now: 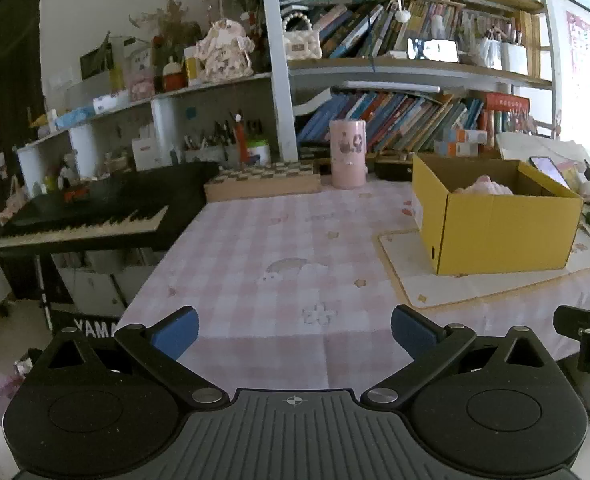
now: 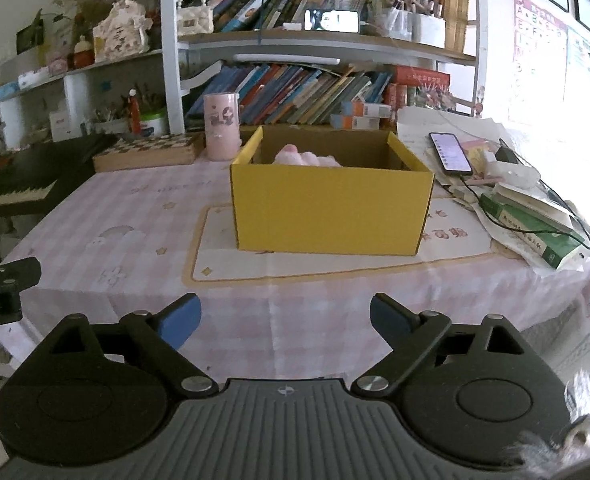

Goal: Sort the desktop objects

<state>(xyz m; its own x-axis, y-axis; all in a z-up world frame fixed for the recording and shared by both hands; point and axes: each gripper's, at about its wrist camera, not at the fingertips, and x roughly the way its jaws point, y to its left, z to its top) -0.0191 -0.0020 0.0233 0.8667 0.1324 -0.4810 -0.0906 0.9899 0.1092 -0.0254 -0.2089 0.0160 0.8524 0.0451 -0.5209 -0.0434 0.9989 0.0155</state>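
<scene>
A yellow cardboard box (image 2: pixel 331 208) stands open on a cream mat (image 2: pixel 335 260) on the pink checked tablecloth (image 2: pixel 135 216). A pink plush item (image 2: pixel 307 158) lies inside it. The box also shows in the left wrist view (image 1: pixel 499 232), with the plush (image 1: pixel 485 188) inside. A pink cylindrical cup (image 2: pixel 221 126) stands behind the box; it also shows in the left wrist view (image 1: pixel 348 153). My left gripper (image 1: pixel 295 330) is open and empty over the near table edge. My right gripper (image 2: pixel 285 320) is open and empty in front of the box.
A wooden checkerboard box (image 1: pixel 263 180) lies at the back. A keyboard piano (image 1: pixel 87 216) stands left of the table. A phone (image 2: pixel 451 154), books (image 2: pixel 535 224) and cables pile up at the right. Bookshelves (image 2: pixel 315 92) stand behind.
</scene>
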